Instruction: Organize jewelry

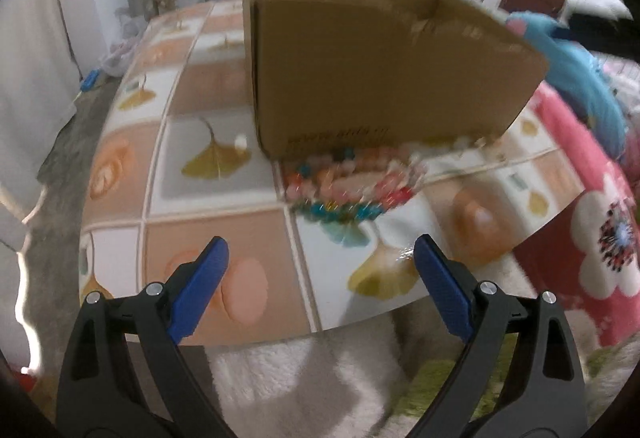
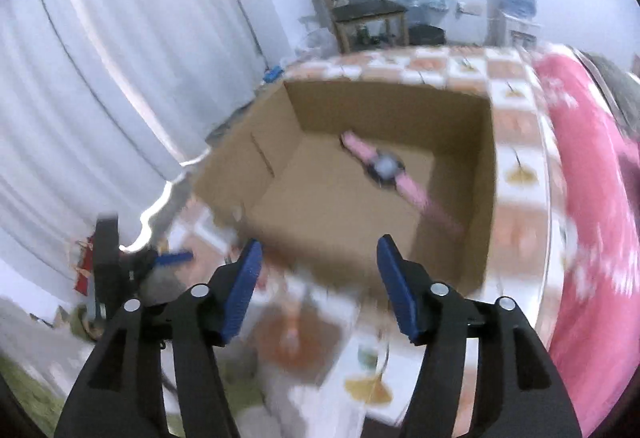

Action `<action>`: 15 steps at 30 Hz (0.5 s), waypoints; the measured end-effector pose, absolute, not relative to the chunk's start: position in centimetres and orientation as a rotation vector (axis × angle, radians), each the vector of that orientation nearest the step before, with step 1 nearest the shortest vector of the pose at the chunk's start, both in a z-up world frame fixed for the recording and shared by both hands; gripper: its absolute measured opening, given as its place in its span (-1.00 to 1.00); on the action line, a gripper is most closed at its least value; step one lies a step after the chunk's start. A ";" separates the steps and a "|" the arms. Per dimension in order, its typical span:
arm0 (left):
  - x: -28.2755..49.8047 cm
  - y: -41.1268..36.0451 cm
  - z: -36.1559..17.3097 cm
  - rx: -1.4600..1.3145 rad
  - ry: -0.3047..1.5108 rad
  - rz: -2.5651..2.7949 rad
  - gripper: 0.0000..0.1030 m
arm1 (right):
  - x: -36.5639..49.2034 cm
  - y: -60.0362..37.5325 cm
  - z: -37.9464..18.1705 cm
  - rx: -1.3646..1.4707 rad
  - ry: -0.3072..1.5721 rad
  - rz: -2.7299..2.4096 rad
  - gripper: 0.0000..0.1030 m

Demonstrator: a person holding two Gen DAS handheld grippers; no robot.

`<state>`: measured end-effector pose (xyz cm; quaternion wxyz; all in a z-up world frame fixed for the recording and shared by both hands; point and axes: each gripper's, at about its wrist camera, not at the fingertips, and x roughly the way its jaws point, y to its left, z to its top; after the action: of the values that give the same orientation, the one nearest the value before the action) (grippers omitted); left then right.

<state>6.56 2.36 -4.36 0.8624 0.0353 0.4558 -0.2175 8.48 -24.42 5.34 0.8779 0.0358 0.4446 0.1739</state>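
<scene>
My left gripper (image 1: 320, 258) and right gripper (image 2: 318, 262) gape empty; pink watch (image 2: 394, 171) lies in the cardboard box (image 2: 452, 205).

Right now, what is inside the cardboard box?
A pink-strapped watch lies on the cardboard box floor. The near inner wall and the floor strip below it are hidden by the rim.

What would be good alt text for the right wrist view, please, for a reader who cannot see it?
An open cardboard box stands on a tiled table, with a pink-strapped watch lying on its floor. The right gripper is open and empty in front of the box. The picture is blurred; the left gripper shows at lower left.
</scene>
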 end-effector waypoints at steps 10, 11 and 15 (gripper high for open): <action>7.4 0.9 -5.8 0.179 0.967 -0.392 0.83 | 5.7 -23.2 -6.0 0.023 1.098 0.049 0.15; 7.4 0.9 -5.8 0.174 0.970 -0.391 0.84 | 5.5 -22.8 -6.1 0.006 1.100 0.036 0.15; 7.3 1.0 -5.9 0.175 0.960 -0.391 0.84 | 6.1 -21.9 -6.5 -0.016 1.092 0.020 0.17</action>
<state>7.32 1.04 -5.91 0.8650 0.0836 0.4583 -0.1865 6.11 -21.93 -6.54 0.8545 -0.0078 0.5193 0.0095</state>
